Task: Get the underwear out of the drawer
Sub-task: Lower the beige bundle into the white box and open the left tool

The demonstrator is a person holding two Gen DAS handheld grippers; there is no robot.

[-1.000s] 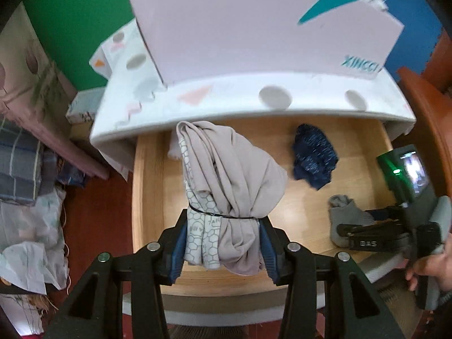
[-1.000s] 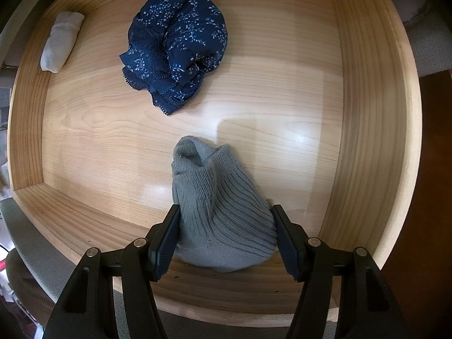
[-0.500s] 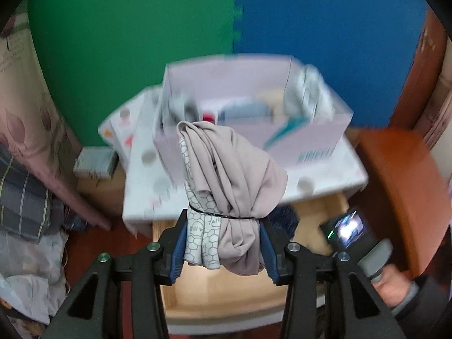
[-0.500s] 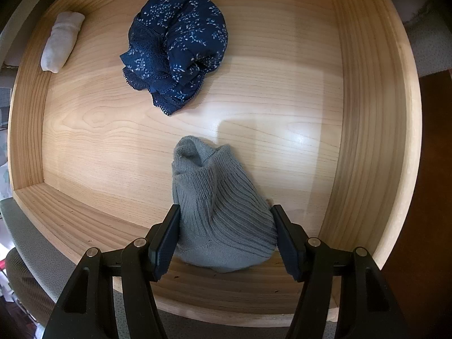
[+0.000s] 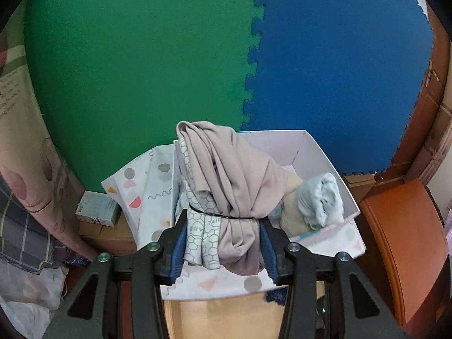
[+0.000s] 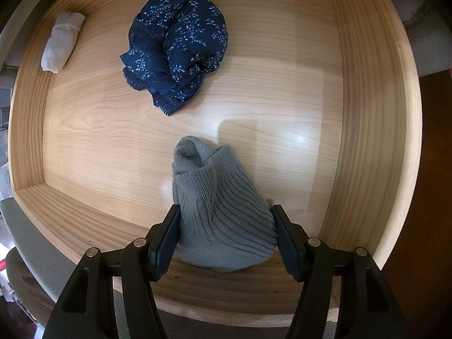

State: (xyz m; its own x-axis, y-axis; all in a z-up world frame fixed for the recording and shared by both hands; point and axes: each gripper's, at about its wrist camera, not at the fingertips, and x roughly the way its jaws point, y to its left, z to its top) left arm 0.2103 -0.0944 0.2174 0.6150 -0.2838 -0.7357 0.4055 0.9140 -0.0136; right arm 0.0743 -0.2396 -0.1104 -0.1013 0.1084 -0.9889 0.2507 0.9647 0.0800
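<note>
Green and blue mats back a box [image 5: 325,166]; left claw [image 5: 223,243] pinches the soft beige bundle [image 5: 234,186], right claw [image 6: 226,237] apparently squeezes limp grey knit [image 6: 220,212] mid-body.

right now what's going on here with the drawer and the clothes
A person is emptying a wooden drawer with two handheld tools. The left tool grips a beige bundle in front of a pale box. The right tool clamps a grey knit piece inside the drawer; a navy floral piece and a white roll lie there.
</note>
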